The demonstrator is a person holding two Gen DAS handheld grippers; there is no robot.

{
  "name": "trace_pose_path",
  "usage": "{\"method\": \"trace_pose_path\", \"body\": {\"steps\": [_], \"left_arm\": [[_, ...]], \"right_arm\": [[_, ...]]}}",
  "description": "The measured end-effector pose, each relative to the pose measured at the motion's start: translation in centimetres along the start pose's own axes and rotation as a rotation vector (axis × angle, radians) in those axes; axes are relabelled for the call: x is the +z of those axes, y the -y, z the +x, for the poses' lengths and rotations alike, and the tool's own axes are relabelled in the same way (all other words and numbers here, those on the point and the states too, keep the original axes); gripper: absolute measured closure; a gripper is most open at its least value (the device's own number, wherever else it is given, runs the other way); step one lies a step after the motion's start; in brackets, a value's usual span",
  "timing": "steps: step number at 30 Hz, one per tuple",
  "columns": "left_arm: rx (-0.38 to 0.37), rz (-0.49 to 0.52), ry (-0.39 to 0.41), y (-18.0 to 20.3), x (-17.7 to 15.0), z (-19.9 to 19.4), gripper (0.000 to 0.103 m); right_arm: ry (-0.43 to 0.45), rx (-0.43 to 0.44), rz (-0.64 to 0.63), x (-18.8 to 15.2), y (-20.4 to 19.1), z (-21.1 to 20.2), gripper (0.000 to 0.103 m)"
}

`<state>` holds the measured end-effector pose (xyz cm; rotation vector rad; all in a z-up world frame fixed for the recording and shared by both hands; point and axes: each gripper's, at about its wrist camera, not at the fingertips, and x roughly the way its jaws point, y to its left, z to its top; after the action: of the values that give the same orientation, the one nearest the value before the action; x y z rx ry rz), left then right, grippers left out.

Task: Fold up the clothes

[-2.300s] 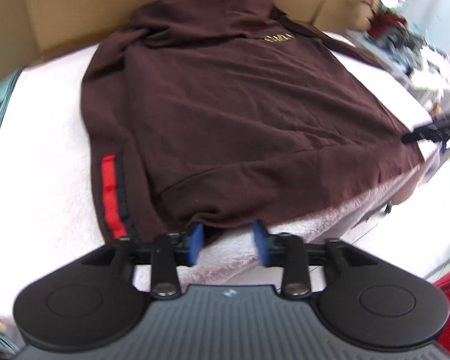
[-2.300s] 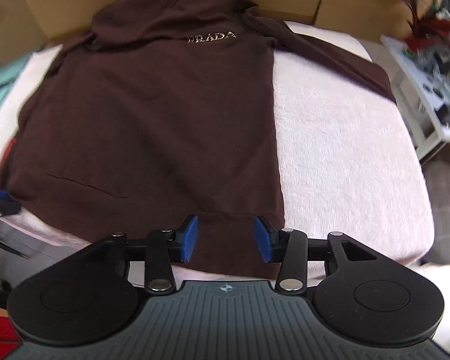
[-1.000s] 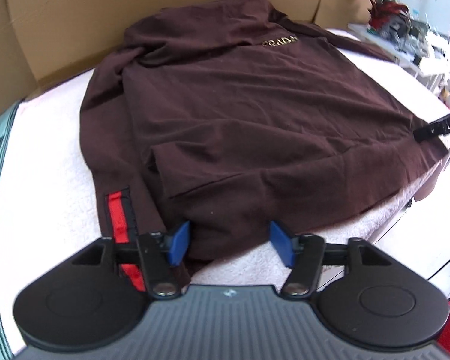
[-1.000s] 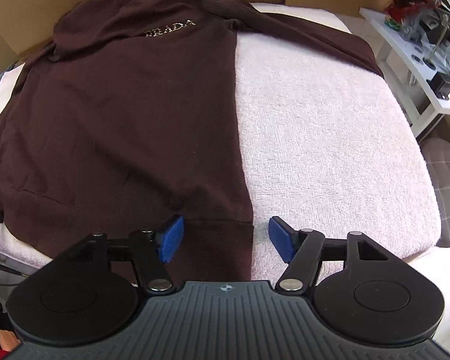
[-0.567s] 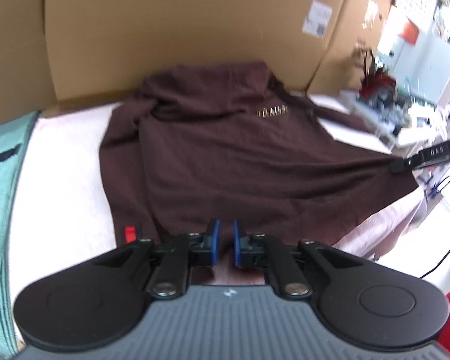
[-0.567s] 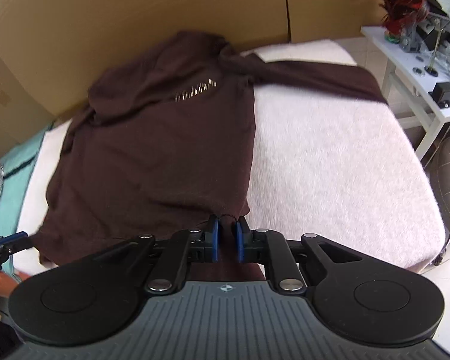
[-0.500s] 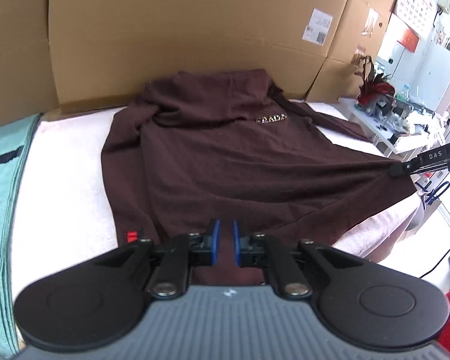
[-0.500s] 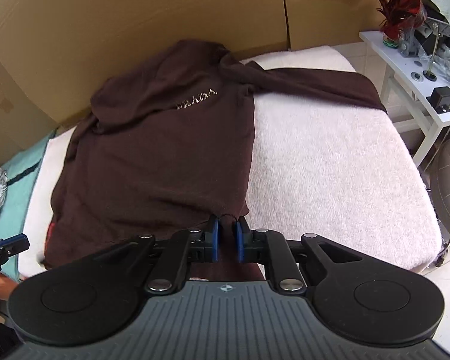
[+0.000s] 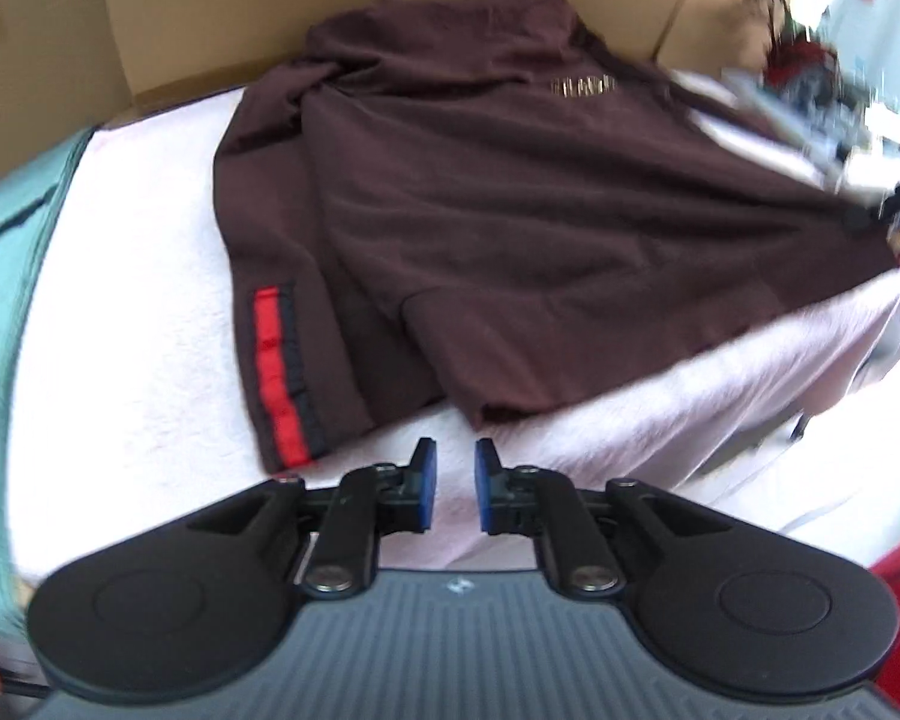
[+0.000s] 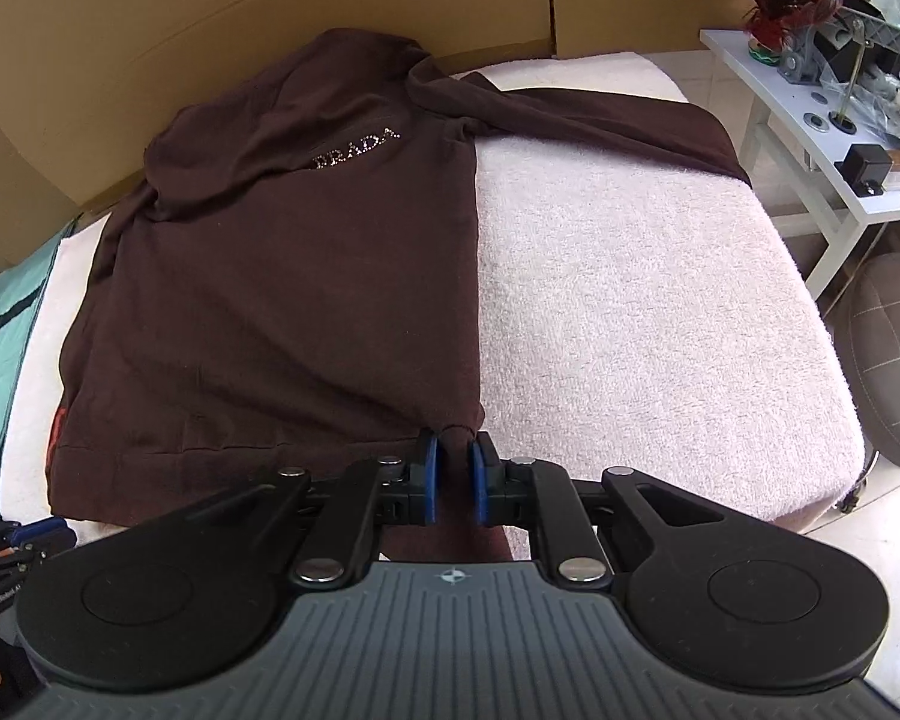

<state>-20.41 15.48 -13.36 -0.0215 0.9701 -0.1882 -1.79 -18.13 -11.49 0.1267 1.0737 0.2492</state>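
My right hand-held gripper (image 10: 452, 480) is clamped on the hem corner of the dark brown cotton sweatshirt (image 10: 282, 276), spread on the pale pink fluffy towel-covered tabletop (image 10: 642, 312). My left hand-held gripper (image 9: 453, 483) hovers slightly parted, empty, just off the hem.

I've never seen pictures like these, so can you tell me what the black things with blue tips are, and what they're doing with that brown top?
Those black things are two grabbing tools, one in each of a person's hands. Each has a small camera looking forward along its two blue-tipped fingers, so each picture comes from one tool.

A dark brown sweater lies spread on a fluffy pinkish-white towel. It has sparkly letters on the chest and a red stripe on one cuff.

In the right tool's picture, the right gripper pinches the sweater's bottom corner between its fingers. In the left tool's picture, which is blurry, the left gripper has a small gap between its fingers and holds nothing; the sweater lies just ahead of it.

The job is folding the sweater.
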Motion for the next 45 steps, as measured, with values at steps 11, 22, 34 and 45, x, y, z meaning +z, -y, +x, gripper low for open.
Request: {"method": "trace_pose_path", "body": {"steps": [11, 22, 34, 45], "left_arm": [[0.069, 0.017, 0.068, 0.6, -0.1, 1.0, 0.074], [0.132, 0.130, 0.150, 2.7, 1.2, 2.9, 0.101], [0.122, 0.109, 0.271, 2.3, 1.1, -5.1, 0.103], [0.135, 0.086, 0.163, 2.0, -2.5, -4.7, 0.103]], "right_arm": [[0.006, 0.003, 0.004, -0.1, 0.1, -0.1, 0.090], [0.009, -0.044, 0.005, -0.6, 0.1, 1.5, 0.090], [0.058, 0.010, -0.063, -1.8, -1.0, -2.1, 0.095], [-0.015, -0.059, -0.077, -3.1, 0.1, -1.2, 0.103]]}}
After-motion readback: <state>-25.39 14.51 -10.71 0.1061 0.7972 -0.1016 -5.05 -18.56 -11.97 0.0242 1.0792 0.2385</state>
